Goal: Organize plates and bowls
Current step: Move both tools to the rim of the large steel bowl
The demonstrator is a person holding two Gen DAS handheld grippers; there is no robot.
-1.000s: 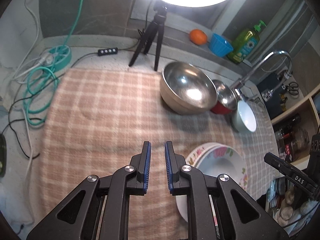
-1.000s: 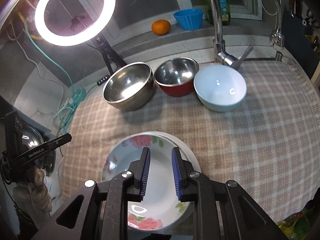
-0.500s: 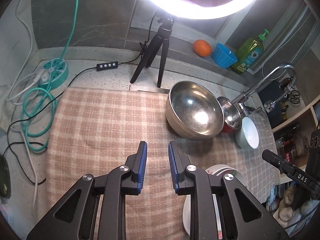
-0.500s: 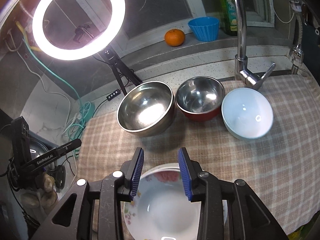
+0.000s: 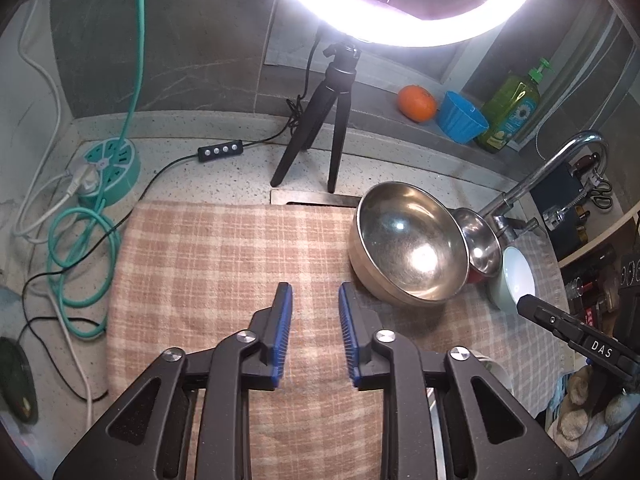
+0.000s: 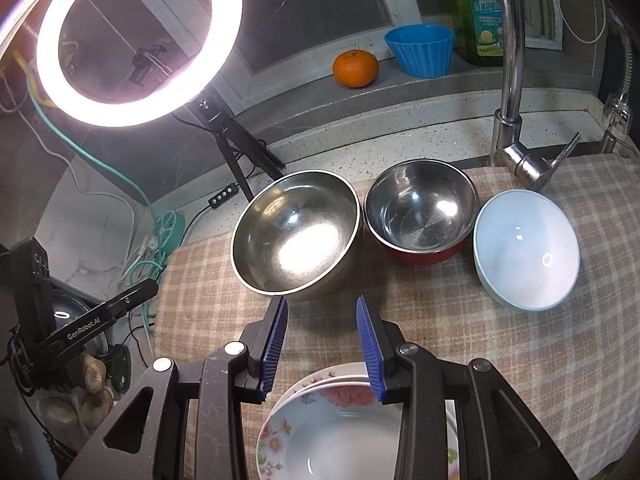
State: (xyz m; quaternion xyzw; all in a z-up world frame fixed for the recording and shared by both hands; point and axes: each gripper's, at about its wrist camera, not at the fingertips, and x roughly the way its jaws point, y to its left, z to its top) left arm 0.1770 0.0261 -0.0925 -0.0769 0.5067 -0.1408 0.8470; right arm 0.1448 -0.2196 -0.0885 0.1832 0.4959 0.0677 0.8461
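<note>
Straight ahead of my right gripper point(image 6: 322, 344), jaws gaping and empty, I am facing the large steel bowl point(image 6: 296, 236); my left gripper point(image 5: 314, 334), also parted, is sitting farther off.

The left wrist view looks down from above the checked cloth point(image 5: 208, 264), facing the ring light point(image 5: 404, 20). The right wrist view sits close over the floral plates point(image 6: 320, 420). Both share the large steel bowl point(image 5: 408, 244) point(image 6: 296, 236).

Ring light point(image 6: 138, 40) lit; speckled counter point(image 5: 240, 172); window point(image 6: 320, 12).
</note>
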